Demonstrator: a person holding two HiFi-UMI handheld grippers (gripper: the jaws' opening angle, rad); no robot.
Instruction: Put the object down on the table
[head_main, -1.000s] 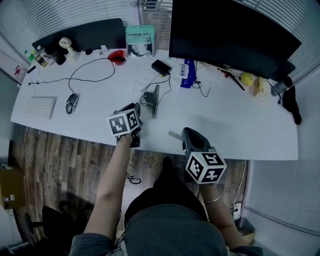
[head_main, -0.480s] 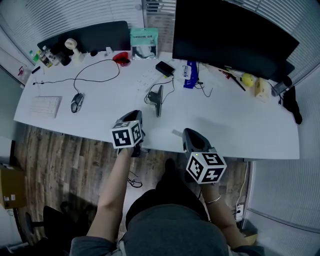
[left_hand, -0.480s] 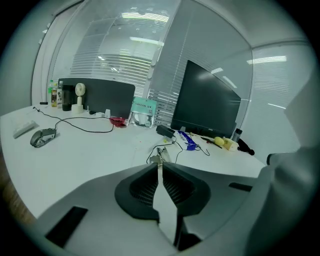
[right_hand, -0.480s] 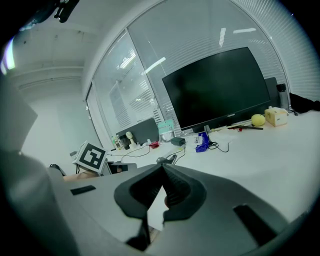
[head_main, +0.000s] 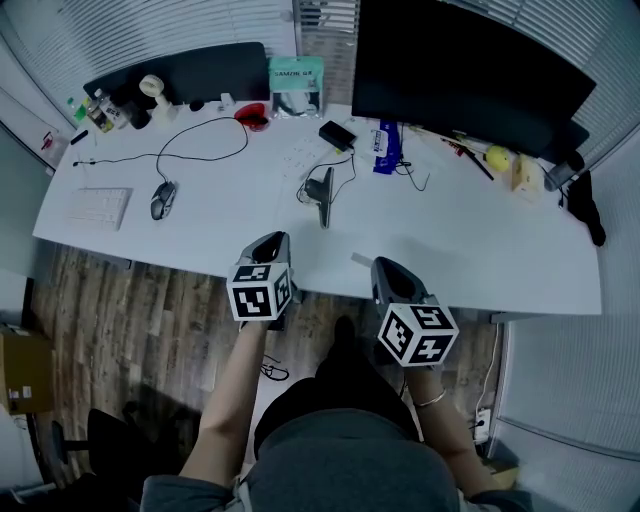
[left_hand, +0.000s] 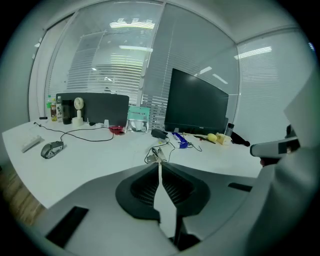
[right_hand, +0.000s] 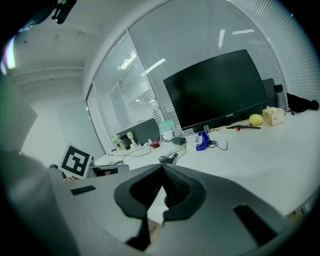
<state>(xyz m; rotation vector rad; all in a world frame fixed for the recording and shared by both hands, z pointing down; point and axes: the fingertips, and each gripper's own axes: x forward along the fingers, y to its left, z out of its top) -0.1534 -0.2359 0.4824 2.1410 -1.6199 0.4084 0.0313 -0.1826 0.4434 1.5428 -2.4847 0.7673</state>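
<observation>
A small grey object (head_main: 322, 190) with a thin cable stands on the white table (head_main: 230, 235), apart from both grippers. In the left gripper view it (left_hand: 157, 154) shows just beyond the jaw tips. My left gripper (head_main: 268, 245) hovers at the table's front edge, short of the object; its jaws are closing, almost touching, with nothing between them (left_hand: 159, 166). My right gripper (head_main: 386, 270) hangs at the front edge to the right, shut and empty (right_hand: 163, 169). The grey object (right_hand: 170, 159) also lies ahead of it.
A big dark monitor (head_main: 470, 60) fills the back right. A keyboard (head_main: 100, 207) and mouse (head_main: 163, 199) lie at the left, a black adapter (head_main: 337, 135), blue item (head_main: 384, 146) and teal box (head_main: 296, 85) behind the object, and a yellow ball (head_main: 494, 157) far right.
My left gripper has drawn back from beside the grey object to the table's front edge. The right gripper has hardly moved.
</observation>
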